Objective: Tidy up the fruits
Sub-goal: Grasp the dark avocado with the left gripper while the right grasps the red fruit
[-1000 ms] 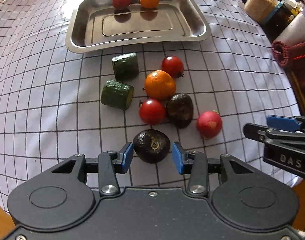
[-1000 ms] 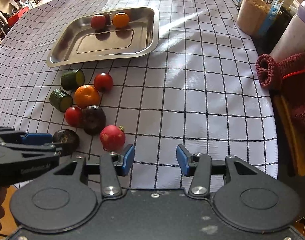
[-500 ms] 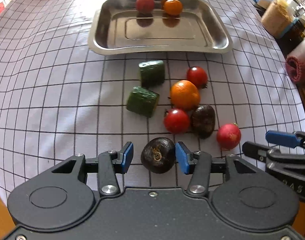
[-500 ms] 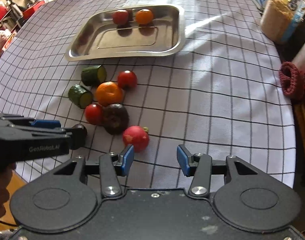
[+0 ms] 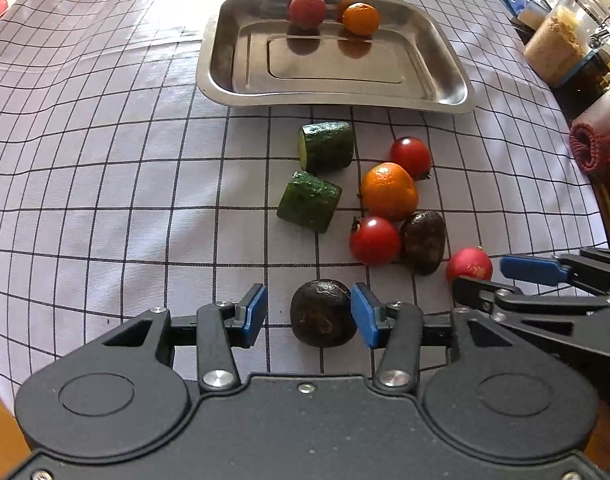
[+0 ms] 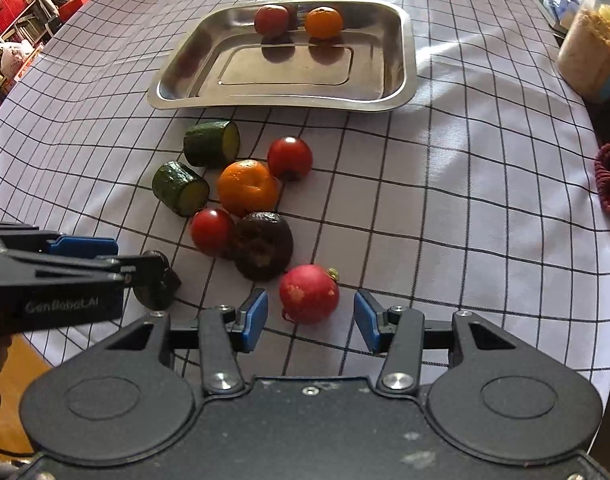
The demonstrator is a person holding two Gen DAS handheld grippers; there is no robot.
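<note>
- Two pieces already sit in the steel tray, my landmark: a red fruit and a small orange, side by side against its far wall.
- On the checked cloth just in front of the tray's near rim I see two cucumber chunks, one behind the other.
- To the right of those chunks, also on the near side of the tray, lies a cluster: a far tomato, a big orange, a near tomato and a dark fruit touching that tomato.
- My left gripper is spread wide around a second dark fruit, the item nearest me from the tray; the right pad is at its skin, the left pad stands clear, so nothing is clamped.
- My right gripper is likewise wide apart, with the pinkish-red fruit between its fingers and touching neither pad.
- Right of the tray, off the cloth's edge, stand a jar of grain and a rolled red cloth.
</note>
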